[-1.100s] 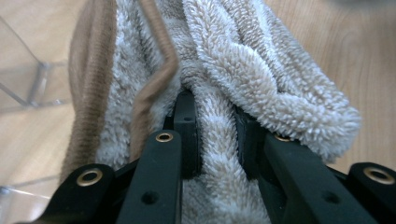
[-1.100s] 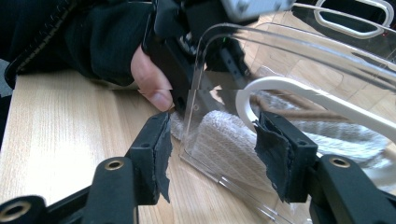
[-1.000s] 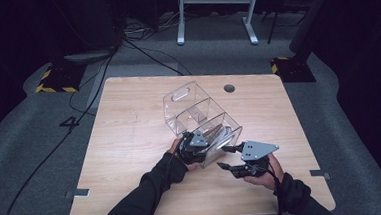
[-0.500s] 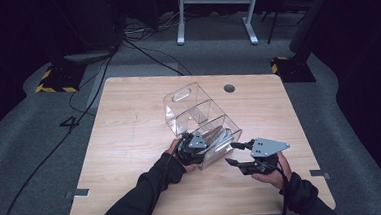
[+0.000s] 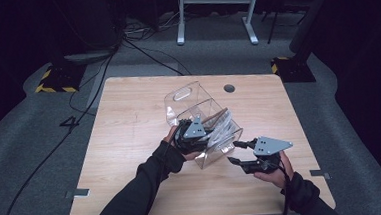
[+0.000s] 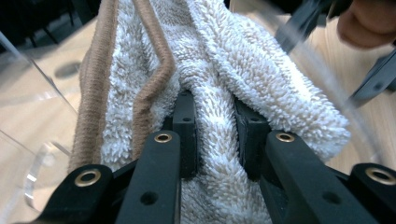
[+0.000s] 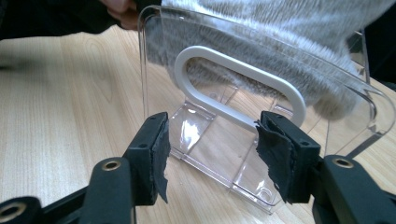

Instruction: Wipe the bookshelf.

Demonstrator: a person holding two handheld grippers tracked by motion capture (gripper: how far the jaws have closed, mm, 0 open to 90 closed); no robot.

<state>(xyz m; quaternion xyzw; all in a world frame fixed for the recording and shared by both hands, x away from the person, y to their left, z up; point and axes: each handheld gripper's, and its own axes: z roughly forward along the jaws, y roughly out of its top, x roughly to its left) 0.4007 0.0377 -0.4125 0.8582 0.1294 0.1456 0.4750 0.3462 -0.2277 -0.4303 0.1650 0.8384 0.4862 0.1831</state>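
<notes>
Over on the left of the high view, the left gripper sits at the near opening of a clear plastic bin that lies near the middle of the tabletop. Its fingers are clamped on a fluffy white towel with a brown edge, a thick fold of the pile squeezed between the two pads. The towel bulges out around both fingers and hangs partly inside the bin; how far it reaches in is hard to tell through the glare on the plastic. To the right, the right gripper hovers just beside the bin's near wall, its fingers partly spread with nothing between them. In the right gripper view they point at the bin's end wall with its white oval handle hole, close to it but not touching. The towel shows as a grey blur behind that wall, and its upper part is cut off.
</notes>
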